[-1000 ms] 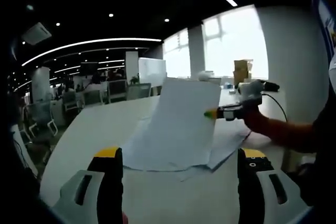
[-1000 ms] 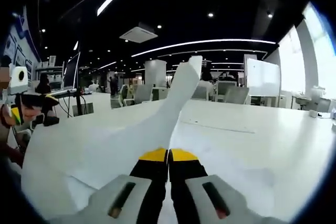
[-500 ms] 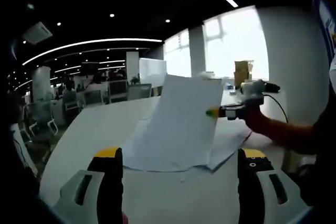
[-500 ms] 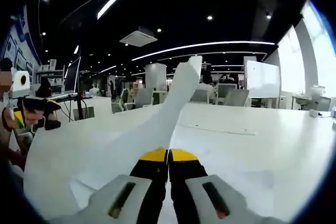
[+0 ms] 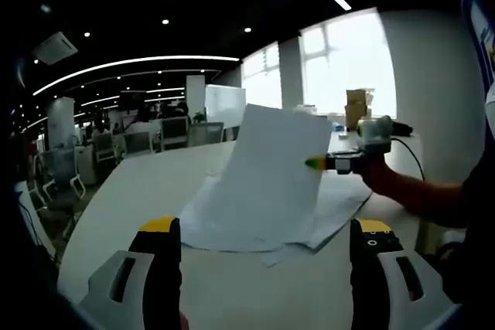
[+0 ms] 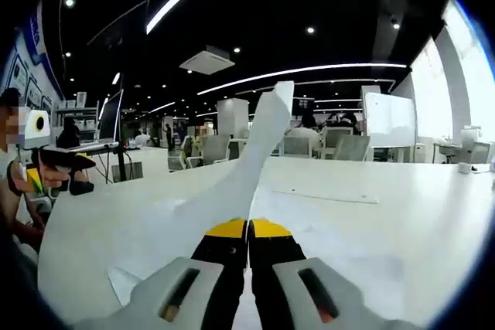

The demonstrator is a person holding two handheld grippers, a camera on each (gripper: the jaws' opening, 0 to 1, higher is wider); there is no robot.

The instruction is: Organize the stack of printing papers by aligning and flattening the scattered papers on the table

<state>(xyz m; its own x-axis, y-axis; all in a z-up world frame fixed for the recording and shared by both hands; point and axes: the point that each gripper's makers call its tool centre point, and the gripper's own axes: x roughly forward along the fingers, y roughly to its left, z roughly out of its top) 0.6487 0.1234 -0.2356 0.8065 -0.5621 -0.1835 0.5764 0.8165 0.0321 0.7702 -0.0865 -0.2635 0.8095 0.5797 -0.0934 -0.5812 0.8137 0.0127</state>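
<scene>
Sheet (image 5: pixel 274 175) lifted above our scattered papers (image 5: pixel 325 218) on the white table (image 5: pixel 139 191), our right gripper (image 6: pixel 248 228) pinched tight on its edge, our left gripper (image 5: pixel 263 229) gaping wide, holding nothing.

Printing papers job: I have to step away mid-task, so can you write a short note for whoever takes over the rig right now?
Right tongs: shut on one white printing sheet, holding it raised and tilted above the pile.
Left tongs: open, holding nothing, apart from the paper and pointing at it.
Loose white paper pile: fanned out unevenly on the white table.
Done: one sheet lifted.
Left: lay it squarely on the pile, align the edges, press flat.
</scene>
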